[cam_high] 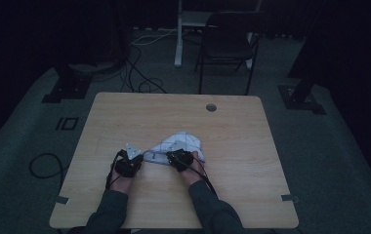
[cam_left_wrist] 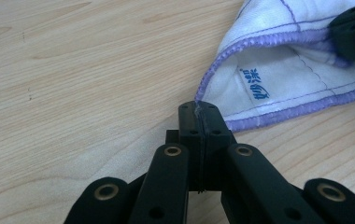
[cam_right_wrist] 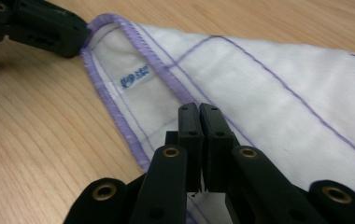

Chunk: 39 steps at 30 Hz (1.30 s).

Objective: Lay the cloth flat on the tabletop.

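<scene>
A white cloth point(cam_high: 184, 141) with purple trim and thin purple grid lines lies rumpled at the middle of the wooden table point(cam_high: 174, 112). My left gripper point(cam_high: 142, 157) sits at the cloth's near-left corner. In the left gripper view the left gripper point(cam_left_wrist: 199, 110) is shut, with the corner of the cloth point(cam_left_wrist: 283, 79) pinched at its tips. My right gripper point(cam_high: 170, 155) rests on the near edge just to the right. In the right gripper view the right gripper point(cam_right_wrist: 199, 112) is shut on the cloth point(cam_right_wrist: 269, 84) beside the hemmed edge. A small blue label point(cam_right_wrist: 134, 76) lies between the two grips.
A round cable hole point(cam_high: 211, 107) sits near the table's far edge. A dark chair point(cam_high: 227, 44) and a white stand leg point(cam_high: 178, 34) are on the floor behind the table. Cables point(cam_high: 139, 73) trail over the floor at the back left.
</scene>
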### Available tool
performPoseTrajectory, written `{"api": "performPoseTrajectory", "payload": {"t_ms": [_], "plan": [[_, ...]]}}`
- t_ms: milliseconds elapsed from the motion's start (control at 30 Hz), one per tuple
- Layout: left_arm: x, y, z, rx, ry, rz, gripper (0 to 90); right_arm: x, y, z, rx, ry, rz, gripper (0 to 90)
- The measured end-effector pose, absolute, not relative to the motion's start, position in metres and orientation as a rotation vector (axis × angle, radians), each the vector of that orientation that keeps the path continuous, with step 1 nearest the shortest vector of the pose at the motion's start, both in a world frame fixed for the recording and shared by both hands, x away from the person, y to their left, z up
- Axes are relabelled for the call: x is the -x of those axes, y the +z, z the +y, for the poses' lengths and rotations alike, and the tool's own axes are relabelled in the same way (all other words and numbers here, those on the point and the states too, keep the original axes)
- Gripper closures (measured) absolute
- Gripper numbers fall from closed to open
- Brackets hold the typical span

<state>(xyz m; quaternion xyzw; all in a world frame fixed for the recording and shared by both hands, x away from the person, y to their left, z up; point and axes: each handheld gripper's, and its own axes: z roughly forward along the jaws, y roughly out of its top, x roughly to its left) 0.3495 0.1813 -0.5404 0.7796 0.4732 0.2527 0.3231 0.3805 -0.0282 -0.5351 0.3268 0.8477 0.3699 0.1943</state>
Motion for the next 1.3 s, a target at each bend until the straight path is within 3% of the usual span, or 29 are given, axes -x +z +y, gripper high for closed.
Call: {"api": "performPoseTrajectory", "payload": {"t_ms": [433,633,900,1067,1100,1200,1300], "plan": [[-0.350,-0.536,0.191,-2.009,0.680,1.284,90.0,-0.376,-0.523,-0.074,-0.963,0.996,2.292,89.9],[-0.348,-0.533,0.193,-1.969,0.625,1.258,90.0,-0.376,-0.518,-0.097,-1.000,0.987,2.257,89.9],[-0.339,-0.527,0.170,-1.980,0.530,1.051,61.3,-0.375,-0.520,-0.094,-1.001,1.017,2.264,89.9],[-0.335,-0.534,0.147,-2.036,0.483,0.979,55.6,-0.375,-0.520,-0.094,-1.004,1.028,2.260,89.9],[-0.335,-0.534,0.147,-2.036,0.483,0.979,57.4,-0.375,-0.520,-0.094,-1.004,1.028,2.260,89.9],[-0.338,-0.540,0.143,-2.110,0.525,1.035,84.2,-0.375,-0.518,-0.097,-1.003,1.031,2.254,89.9],[-0.340,-0.538,0.149,-2.084,0.523,1.076,89.5,-0.375,-0.517,-0.099,-1.009,1.032,2.244,89.9]]}}
